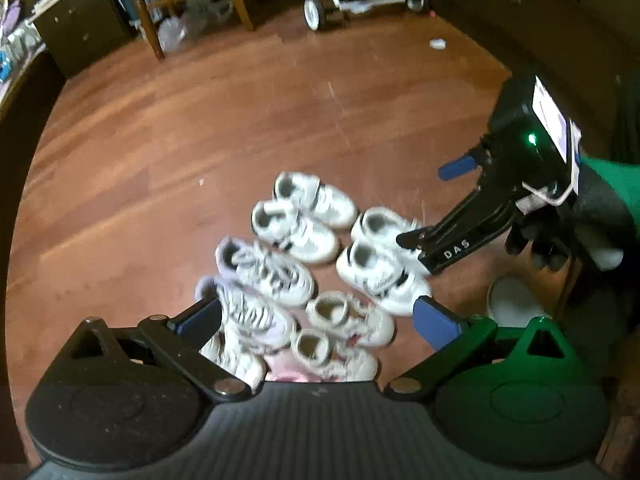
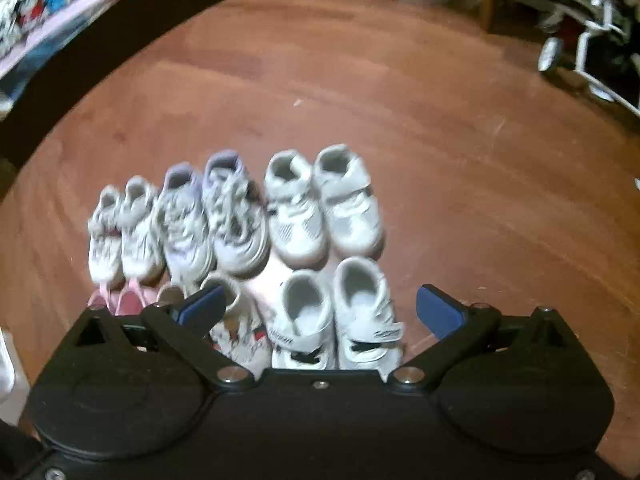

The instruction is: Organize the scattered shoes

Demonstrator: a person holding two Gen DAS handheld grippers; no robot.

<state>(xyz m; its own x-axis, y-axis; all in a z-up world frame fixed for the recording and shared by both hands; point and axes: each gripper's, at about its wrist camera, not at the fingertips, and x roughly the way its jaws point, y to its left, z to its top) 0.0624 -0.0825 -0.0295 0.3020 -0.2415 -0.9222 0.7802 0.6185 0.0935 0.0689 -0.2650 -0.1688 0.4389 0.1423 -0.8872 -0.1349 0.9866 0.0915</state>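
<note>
Evidently the shoes are already gathered in pairs on the wooden floor (image 2: 400,120), toes toward the person, heels pointing away. In the right wrist view, the right tongs (image 2: 320,308) stand wide and empty directly over the near pair of white strap shoes (image 2: 340,316), whose long axes run straight along the fingers. Beyond them sits the far row: a small white pair (image 2: 124,232), a lavender laced pair (image 2: 212,216) and a white-grey strap pair (image 2: 324,204), side by side and touching. In the left wrist view, the left tongs (image 1: 316,316) also gape wide, holding nothing, above the small cream pair (image 1: 344,332). A pink shoe (image 2: 132,300) peeks out at the near left edge. I judge the right hand nearer to the strap shoes; any final nudge would be lengthwise.
</note>
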